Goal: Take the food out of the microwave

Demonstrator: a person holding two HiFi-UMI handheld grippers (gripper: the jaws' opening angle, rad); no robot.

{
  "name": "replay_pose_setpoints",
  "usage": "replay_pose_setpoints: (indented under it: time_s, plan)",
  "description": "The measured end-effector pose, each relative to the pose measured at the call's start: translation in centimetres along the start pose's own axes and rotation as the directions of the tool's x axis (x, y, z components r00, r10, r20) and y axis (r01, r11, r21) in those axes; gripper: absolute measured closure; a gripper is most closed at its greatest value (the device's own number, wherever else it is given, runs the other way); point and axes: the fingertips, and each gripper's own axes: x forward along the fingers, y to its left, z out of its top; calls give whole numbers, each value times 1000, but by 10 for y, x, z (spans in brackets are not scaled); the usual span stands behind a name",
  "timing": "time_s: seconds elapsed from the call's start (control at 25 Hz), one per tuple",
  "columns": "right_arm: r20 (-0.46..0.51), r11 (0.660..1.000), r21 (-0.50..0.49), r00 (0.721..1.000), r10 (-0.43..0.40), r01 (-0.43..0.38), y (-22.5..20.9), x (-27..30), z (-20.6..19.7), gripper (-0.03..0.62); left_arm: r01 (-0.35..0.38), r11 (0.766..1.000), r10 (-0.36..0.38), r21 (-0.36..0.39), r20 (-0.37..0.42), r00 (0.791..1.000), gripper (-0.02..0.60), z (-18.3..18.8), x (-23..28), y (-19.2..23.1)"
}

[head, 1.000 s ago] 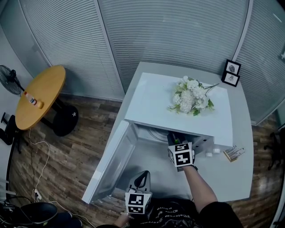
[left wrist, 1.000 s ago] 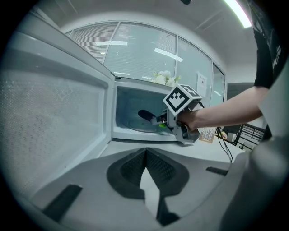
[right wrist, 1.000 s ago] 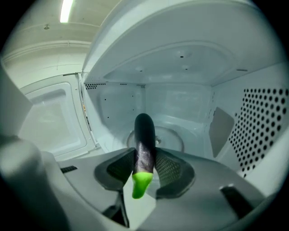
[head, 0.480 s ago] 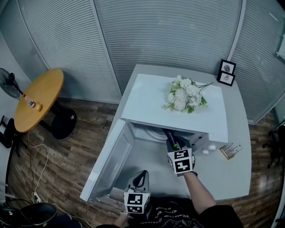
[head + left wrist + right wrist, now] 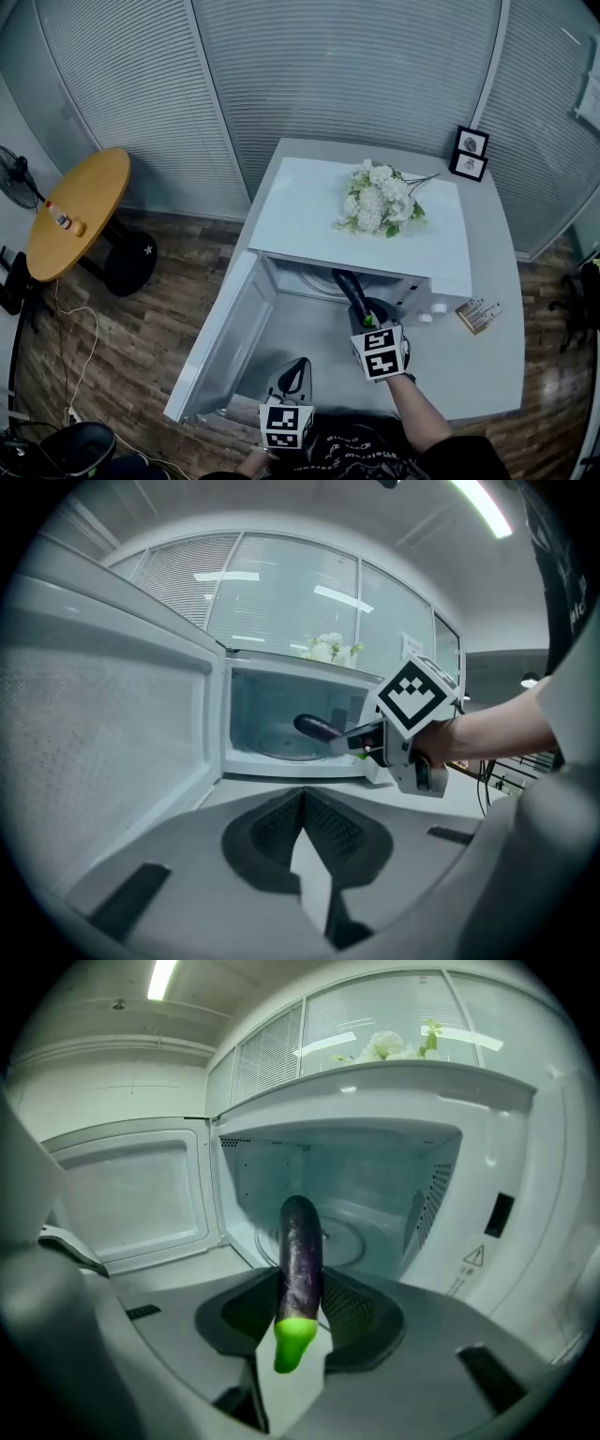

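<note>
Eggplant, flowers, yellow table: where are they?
eggplant (image 5: 301, 1258), right gripper view, middle of its purple body
flowers (image 5: 377, 199), head view, the white blooms
yellow table (image 5: 91, 186), head view, bare part of its top

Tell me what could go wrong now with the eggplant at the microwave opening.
The right gripper holds the eggplant near its green stem end, with the long body sticking out ahead, so it might tilt or slip. Its tip sits at the microwave opening, so a sideways pull might knock it against the frame or the open door.
</note>
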Motion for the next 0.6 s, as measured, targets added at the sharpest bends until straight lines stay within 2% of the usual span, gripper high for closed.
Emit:
replay_pose_setpoints:
  time_s: [0.28,0.6]
  plan:
    - [3,1000,-5,1000,-11,11,-3,-14,-10,457,6,1000,-6,5,5,1000,574,1,0,-5]
    - [36,999,36,999,-16,15,-2,-35,-17,457,23,1000,-23,11,9,1000,574,2,2,-12]
